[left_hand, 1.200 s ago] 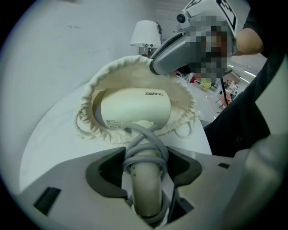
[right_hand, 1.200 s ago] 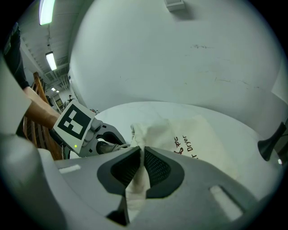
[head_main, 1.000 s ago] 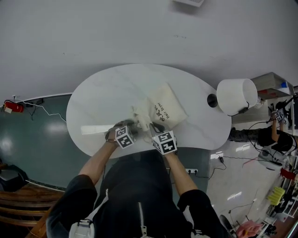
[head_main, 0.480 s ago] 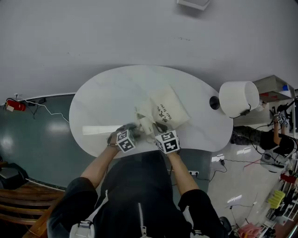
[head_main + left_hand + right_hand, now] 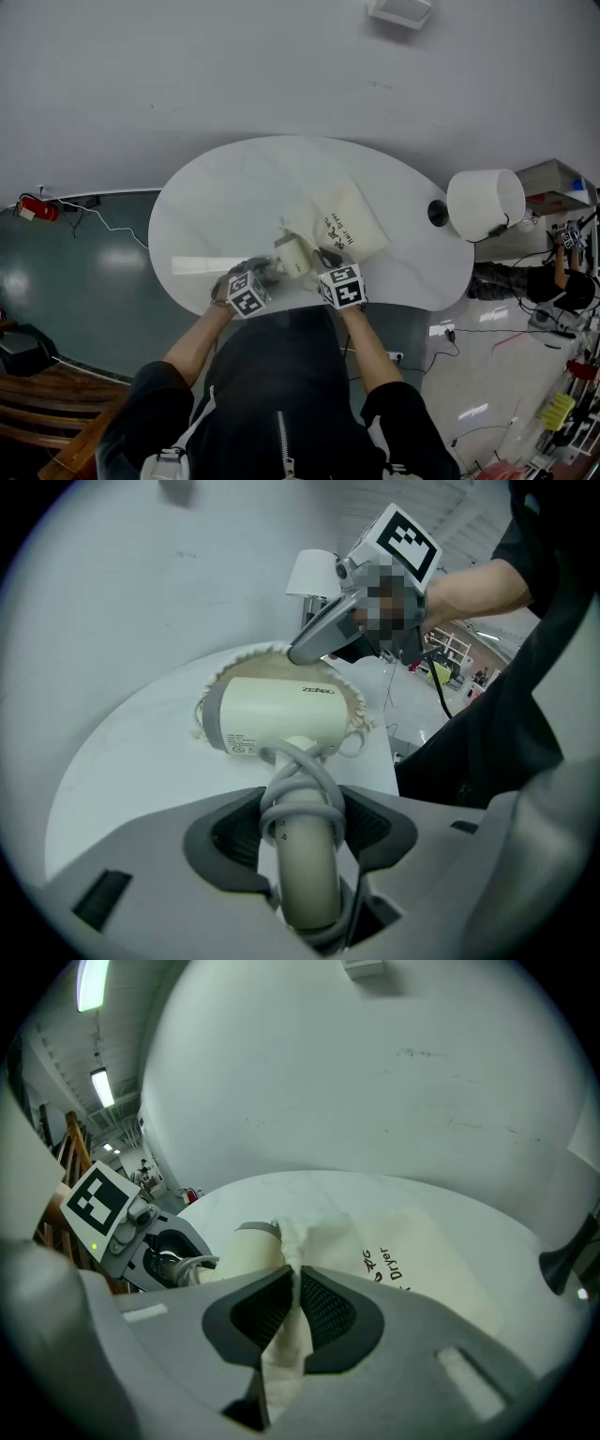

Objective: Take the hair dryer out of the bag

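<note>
Hair dryer (image 5: 281,714) handle in my L gripper (image 5: 300,829), R gripper (image 5: 295,1312) pinches bag (image 5: 422,1260) rim; barrel may snag mouth, dragging bag.

You have bare table (image 5: 216,202) left of and beyond the bag (image 5: 349,223); the lamp (image 5: 485,204) blocks the right end, and your right gripper (image 5: 292,1283) crowds the bag mouth.

White oval table (image 5: 216,202); cloth bag (image 5: 349,225) lying on it.
</note>
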### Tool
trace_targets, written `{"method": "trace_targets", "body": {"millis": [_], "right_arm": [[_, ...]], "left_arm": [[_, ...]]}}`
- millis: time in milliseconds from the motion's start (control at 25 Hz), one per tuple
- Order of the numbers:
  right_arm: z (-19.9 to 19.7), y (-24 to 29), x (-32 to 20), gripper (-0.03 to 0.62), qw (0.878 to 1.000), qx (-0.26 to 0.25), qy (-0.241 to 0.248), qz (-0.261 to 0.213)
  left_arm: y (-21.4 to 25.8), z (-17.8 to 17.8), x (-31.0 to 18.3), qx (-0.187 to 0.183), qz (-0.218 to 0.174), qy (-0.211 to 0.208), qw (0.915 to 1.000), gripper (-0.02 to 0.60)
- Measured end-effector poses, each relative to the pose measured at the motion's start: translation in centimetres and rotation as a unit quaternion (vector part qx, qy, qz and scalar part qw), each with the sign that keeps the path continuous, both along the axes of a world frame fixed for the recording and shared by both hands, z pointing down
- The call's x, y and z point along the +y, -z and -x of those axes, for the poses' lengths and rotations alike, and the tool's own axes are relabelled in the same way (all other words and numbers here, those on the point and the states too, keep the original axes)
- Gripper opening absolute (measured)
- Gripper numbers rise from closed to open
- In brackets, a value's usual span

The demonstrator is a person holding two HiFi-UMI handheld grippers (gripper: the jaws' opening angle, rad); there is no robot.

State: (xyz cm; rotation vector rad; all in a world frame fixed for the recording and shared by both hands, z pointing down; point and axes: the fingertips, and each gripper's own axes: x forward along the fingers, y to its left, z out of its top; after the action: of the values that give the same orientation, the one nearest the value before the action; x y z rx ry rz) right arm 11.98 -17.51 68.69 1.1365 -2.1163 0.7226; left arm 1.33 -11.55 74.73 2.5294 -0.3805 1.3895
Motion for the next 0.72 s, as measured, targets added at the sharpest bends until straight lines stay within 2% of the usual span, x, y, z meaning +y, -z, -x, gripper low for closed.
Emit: {"method": "trace_targets", "body": {"millis": [720], "right_arm": [[2.1,-2.1,0.1,0.031,0.999,0.023,0.029,0.013]], "left_arm": [[4.0,4.9,1.3,0.04,-0.012,0.095,0.9946,0.233]]}}
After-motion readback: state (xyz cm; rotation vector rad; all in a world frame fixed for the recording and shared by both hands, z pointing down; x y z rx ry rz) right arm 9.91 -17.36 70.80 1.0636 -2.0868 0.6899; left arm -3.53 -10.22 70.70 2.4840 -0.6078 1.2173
